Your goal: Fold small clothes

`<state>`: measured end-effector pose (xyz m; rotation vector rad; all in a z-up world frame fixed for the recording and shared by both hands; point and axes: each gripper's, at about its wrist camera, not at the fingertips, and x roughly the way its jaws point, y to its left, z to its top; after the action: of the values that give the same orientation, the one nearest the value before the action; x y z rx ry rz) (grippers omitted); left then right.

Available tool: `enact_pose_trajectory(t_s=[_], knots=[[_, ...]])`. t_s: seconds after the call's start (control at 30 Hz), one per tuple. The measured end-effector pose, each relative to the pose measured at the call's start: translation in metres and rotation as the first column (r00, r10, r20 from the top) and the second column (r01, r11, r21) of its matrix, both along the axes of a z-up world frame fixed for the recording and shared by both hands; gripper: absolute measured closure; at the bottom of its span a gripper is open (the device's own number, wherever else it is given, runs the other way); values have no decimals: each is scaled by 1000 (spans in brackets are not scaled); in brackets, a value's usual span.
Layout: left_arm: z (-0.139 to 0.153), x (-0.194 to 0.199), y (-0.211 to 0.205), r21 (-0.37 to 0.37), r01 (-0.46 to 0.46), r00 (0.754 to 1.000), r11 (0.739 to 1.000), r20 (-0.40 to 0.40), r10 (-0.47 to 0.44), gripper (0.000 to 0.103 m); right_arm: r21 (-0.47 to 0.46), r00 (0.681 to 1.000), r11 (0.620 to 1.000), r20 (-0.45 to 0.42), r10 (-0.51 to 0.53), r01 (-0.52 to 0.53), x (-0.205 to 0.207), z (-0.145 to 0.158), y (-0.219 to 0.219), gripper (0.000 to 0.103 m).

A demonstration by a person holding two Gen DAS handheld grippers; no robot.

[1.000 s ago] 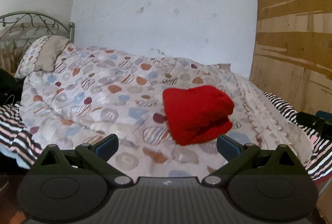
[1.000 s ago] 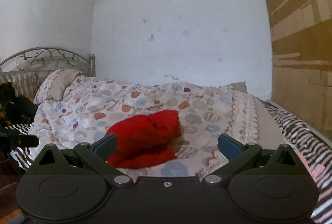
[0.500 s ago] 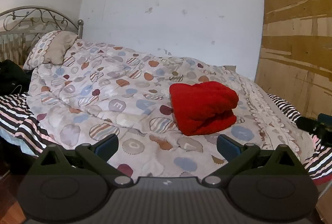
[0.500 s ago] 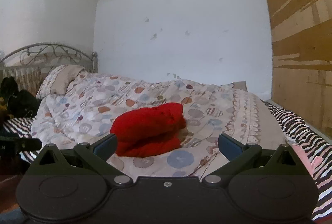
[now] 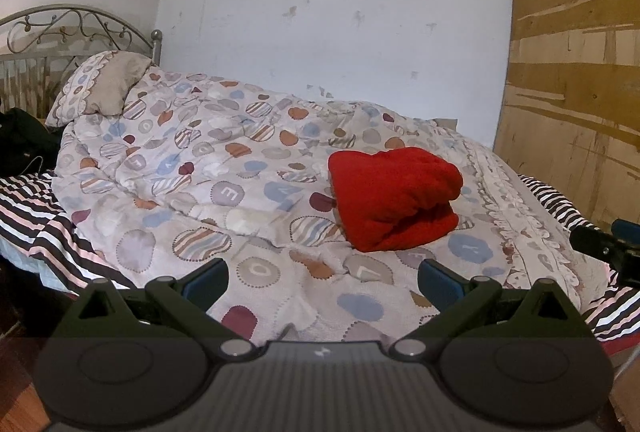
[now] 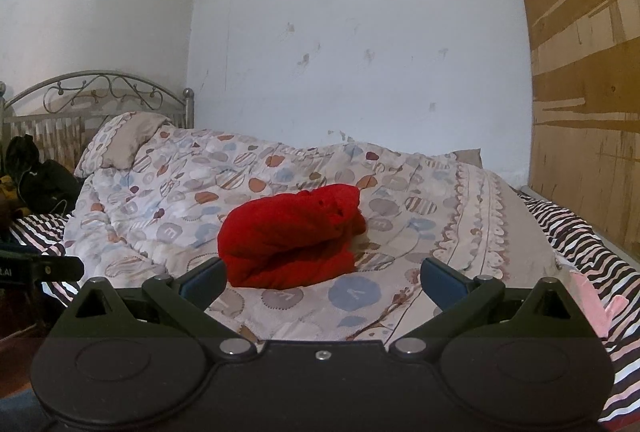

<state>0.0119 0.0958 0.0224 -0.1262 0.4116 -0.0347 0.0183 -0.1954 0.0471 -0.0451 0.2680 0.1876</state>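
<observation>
A red garment point(image 5: 394, 197) lies folded into a thick bundle on the patterned quilt point(image 5: 208, 183) of a bed. In the right wrist view the same red garment point(image 6: 294, 240) rests just beyond the left fingertip. My left gripper point(image 5: 322, 282) is open, held back from the bundle over the quilt's near part, with nothing between its fingers. My right gripper point(image 6: 322, 282) is also open and holds nothing. The right gripper's tip point(image 5: 600, 244) shows at the right edge of the left wrist view, and the left gripper's side point(image 6: 40, 268) shows at the left edge of the right wrist view.
A pillow point(image 5: 100, 87) and a metal headboard point(image 5: 76, 27) stand at the far left. A brown wooden board point(image 5: 576, 71) leans at the right. Striped sheets point(image 5: 44, 224) hang at the bed's edges. Dark items point(image 6: 40, 179) lie beside the pillow end.
Both grippers have drawn back from the bed and risen slightly, so the red bundle looks smaller and farther. The bundle itself has not moved. Both grippers stayed open.
</observation>
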Motion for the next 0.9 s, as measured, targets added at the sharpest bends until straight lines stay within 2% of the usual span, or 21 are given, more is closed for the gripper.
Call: enact_pose_trajectory(t_s=[0.9], knots=[[0,-3,-1,-6,0,1000,1000,-2,0,1,0,1000,1000,7,-7,7,4,3,-4,0]])
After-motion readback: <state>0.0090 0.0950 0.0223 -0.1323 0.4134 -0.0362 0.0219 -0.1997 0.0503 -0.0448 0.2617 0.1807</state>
